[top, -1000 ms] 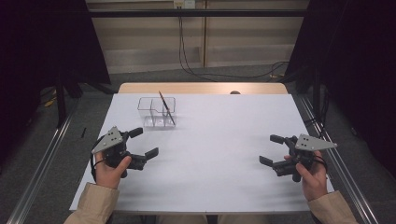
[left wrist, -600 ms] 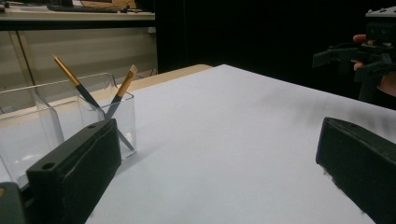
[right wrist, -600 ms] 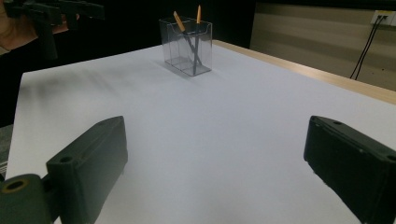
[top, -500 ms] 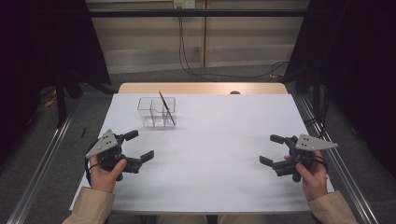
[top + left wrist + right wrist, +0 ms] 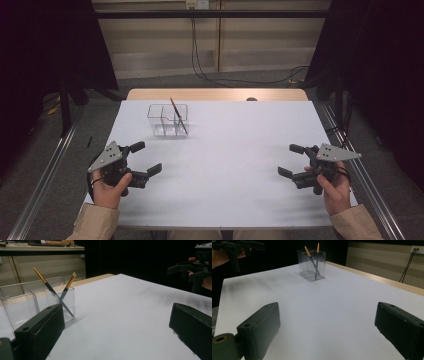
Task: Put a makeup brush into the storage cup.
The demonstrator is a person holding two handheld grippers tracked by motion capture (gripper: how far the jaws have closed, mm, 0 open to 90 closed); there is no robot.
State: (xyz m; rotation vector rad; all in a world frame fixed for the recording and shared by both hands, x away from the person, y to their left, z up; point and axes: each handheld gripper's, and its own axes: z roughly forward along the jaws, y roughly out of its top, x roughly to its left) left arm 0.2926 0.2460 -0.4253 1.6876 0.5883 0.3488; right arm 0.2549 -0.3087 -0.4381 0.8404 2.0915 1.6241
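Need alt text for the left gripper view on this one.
Two paintbrushes cross inside the end compartment of a clear holder on a white table. The left gripper frames the scene, its black jaws wide apart and empty. The right gripper shows at far right.

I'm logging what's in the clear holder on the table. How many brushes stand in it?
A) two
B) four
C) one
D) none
A: the left gripper view shows two brushes crossing each other in one end compartment of the clear holder, their tan tips above its rim; the right gripper view shows the same pair.
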